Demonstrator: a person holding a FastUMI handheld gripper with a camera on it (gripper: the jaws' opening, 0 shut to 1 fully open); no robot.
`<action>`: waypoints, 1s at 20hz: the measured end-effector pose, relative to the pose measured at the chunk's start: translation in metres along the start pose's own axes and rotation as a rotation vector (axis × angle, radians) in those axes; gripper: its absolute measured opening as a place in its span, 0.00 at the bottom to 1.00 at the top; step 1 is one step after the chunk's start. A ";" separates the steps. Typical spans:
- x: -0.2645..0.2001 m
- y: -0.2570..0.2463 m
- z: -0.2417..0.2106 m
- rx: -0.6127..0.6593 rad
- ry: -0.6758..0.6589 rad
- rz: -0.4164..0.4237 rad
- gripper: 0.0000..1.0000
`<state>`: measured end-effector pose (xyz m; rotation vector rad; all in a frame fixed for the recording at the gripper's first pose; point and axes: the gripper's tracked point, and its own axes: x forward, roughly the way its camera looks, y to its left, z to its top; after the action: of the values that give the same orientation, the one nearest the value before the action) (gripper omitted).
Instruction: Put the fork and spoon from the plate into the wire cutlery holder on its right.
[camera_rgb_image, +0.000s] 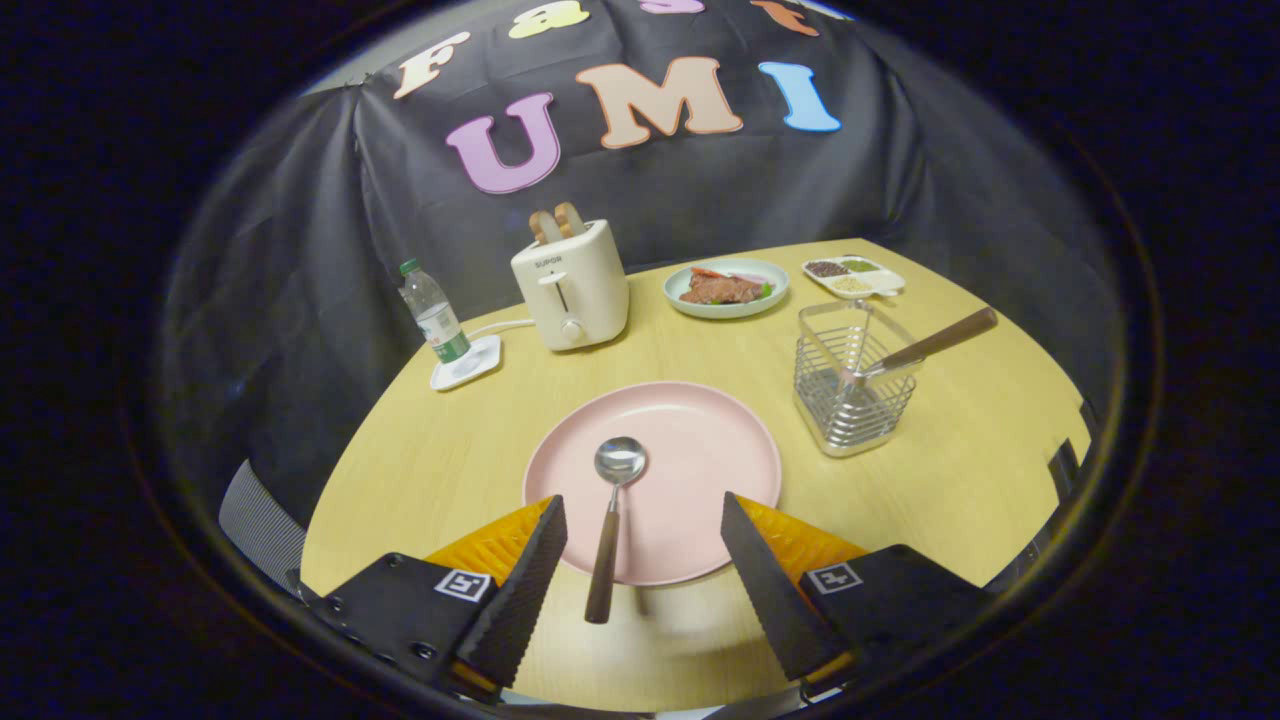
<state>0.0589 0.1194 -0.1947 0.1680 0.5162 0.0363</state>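
A pink plate (700, 450) lies on the wooden table just ahead of my fingers. On it rests a spoon (610, 520) with a steel bowl and a brown wooden handle; the handle sticks out over the plate's near rim, between my fingers. My gripper (642, 510) is open, hovering above the near rim, touching nothing. To the plate's right stands the wire cutlery holder (850, 385). A brown-handled utensil (935, 343), which looks like the fork, leans in it with its handle pointing up and right.
Beyond the plate stand a white toaster (572, 285) with bread in it, a water bottle (433, 312) on a white coaster, a pale plate of food (727, 288) and a divided condiment tray (853, 276). The table edge (330, 500) curves close at left.
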 end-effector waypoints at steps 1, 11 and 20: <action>0.004 0.003 -0.005 -0.009 0.018 0.003 0.99; 0.035 0.005 -0.033 -0.084 0.157 -0.043 0.85; 0.044 0.008 -0.049 -0.093 0.243 -0.040 0.30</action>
<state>0.0725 0.1383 -0.2568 0.0622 0.7591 0.0423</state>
